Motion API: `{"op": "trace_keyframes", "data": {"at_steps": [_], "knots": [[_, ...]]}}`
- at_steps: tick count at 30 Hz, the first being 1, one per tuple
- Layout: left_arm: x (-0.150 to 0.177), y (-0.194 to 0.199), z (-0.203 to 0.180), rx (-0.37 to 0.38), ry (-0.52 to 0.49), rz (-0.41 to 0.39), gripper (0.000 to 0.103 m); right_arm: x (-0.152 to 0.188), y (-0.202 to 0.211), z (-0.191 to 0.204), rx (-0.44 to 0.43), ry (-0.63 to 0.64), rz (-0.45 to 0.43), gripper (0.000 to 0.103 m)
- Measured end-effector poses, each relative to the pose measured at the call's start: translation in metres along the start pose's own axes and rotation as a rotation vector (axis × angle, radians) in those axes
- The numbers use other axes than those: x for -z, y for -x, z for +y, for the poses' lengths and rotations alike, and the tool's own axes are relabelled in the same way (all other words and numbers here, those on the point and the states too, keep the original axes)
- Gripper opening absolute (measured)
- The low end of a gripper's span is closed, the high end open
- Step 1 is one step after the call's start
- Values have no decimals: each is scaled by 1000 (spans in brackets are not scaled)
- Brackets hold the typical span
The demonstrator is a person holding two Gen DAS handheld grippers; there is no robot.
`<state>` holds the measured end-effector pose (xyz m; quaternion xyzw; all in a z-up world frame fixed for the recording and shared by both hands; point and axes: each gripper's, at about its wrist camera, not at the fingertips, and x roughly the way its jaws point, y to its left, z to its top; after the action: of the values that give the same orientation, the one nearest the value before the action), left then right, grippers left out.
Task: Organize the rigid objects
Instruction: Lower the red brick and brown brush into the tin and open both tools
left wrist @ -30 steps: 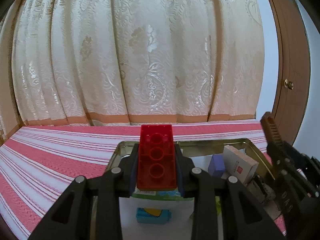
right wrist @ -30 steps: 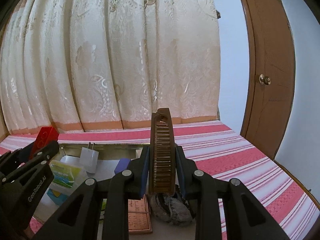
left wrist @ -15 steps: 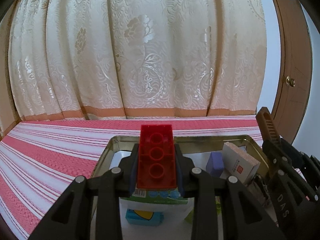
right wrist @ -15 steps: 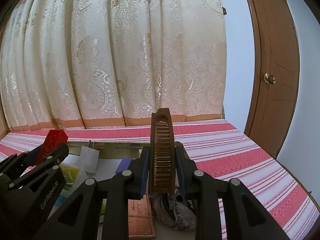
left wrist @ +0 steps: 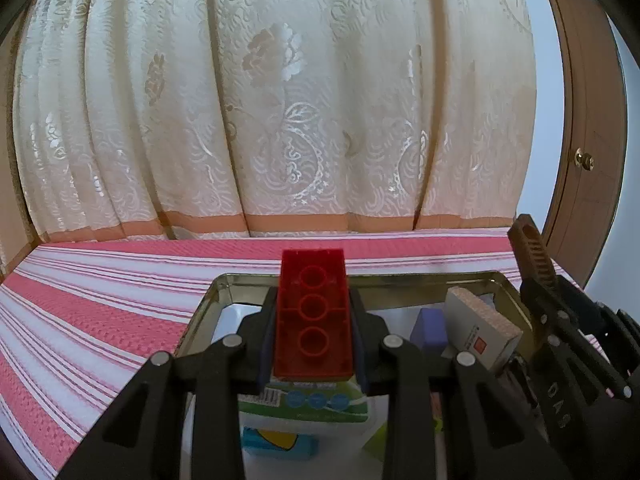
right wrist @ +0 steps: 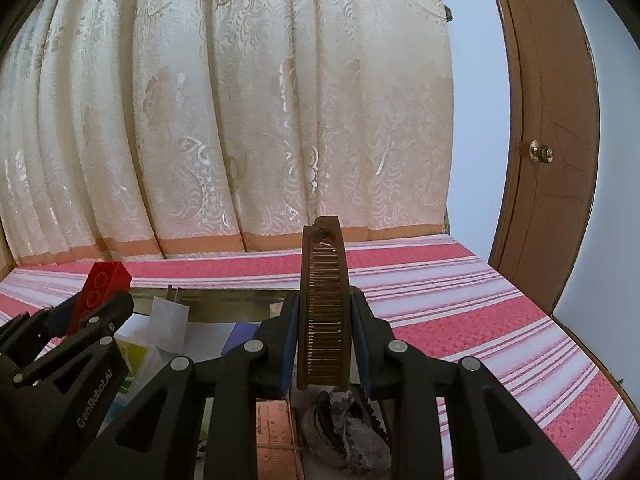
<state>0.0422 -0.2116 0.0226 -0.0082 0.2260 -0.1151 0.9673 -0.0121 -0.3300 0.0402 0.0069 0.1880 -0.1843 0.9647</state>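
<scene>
My left gripper is shut on a red building brick, held with its hollow underside facing the camera, above a metal tray. A brown comb stands on edge between the pads of my right gripper, which is shut on it. In the left wrist view the comb and right gripper show at the right edge. From the right wrist the red brick and left gripper appear at the left. Both hover over the tray.
The tray lies on a red and white striped cloth and holds a white box, a purple block, a white charger plug, a green-labelled packet, a blue item, a copper-coloured box and a dark clip. Curtain behind, wooden door at right.
Both views have shifted slightly, with the tray sitting a little differently in frame. Each grip holds unchanged.
</scene>
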Motion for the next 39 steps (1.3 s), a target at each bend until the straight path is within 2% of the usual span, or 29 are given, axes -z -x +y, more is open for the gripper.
{"op": "trace_keyframes", "data": {"at_steps": [21, 30, 39], "knots": [[0, -9, 2, -5, -16, 43, 30, 1, -12, 10, -25, 33, 58, 28], [-1, -14, 5, -11, -26, 83, 30, 3, -21, 13, -41, 34, 109, 28], [0, -19, 3, -23, -51, 118, 30, 3, -22, 17, -55, 51, 121, 28]]}}
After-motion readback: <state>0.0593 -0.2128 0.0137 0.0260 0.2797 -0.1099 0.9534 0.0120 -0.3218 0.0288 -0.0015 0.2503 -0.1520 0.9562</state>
